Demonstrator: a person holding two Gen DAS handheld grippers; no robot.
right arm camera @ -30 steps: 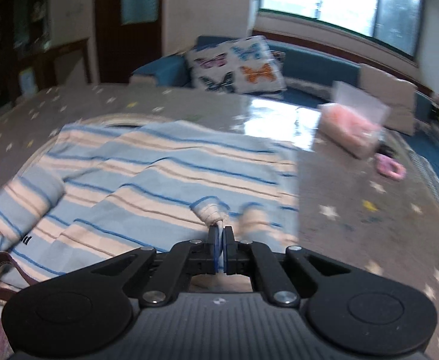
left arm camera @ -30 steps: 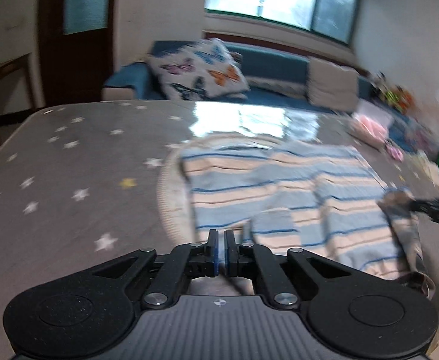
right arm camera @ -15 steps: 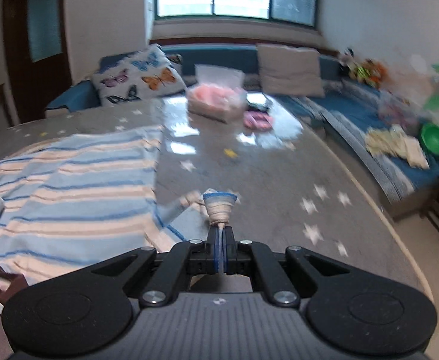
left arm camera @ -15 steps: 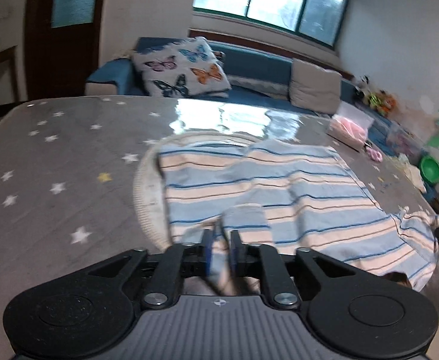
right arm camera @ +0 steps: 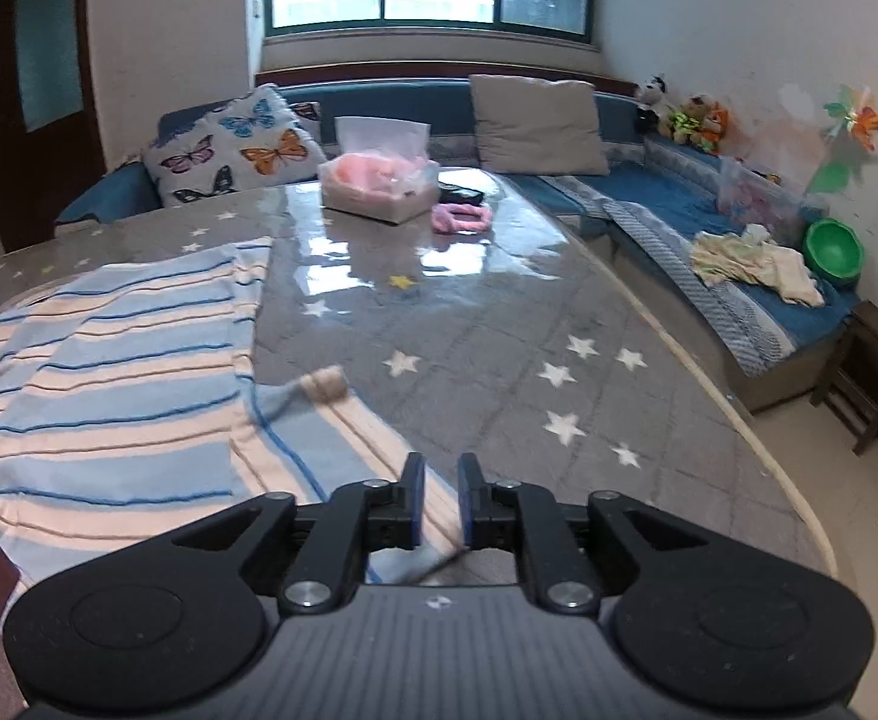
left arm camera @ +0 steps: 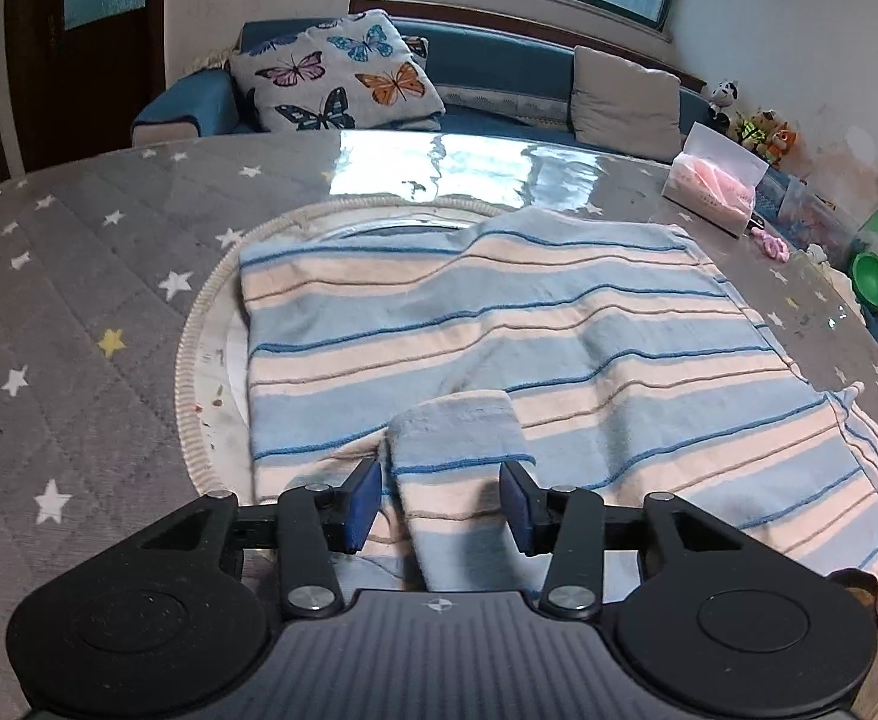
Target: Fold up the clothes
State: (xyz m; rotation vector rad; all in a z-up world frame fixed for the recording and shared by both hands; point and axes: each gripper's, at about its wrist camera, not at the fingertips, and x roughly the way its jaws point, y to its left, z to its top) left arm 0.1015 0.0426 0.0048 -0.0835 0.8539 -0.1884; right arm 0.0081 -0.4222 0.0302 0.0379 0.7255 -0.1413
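I see the striped garment (left arm camera: 499,336) lying spread on the counter (left arm camera: 96,276), over the round mat (left arm camera: 198,324) in its middle. My left tongs (left arm camera: 440,495) are opening; a folded sleeve (left arm camera: 457,438) of the garment lies between the blue pads (left arm camera: 362,498), but the pads do not press on it. My right tongs (right arm camera: 437,495) are at the garment's right edge, just above its near corner. Their jaws are opening too, with only a narrow gap, and I see no cloth pinched between them. A small cuff (right arm camera: 326,384) of the garment rests on the bare counter just beside that edge. Beyond the garment, near the counter's far rim, stands a clear box with pink contents (right arm camera: 378,186).
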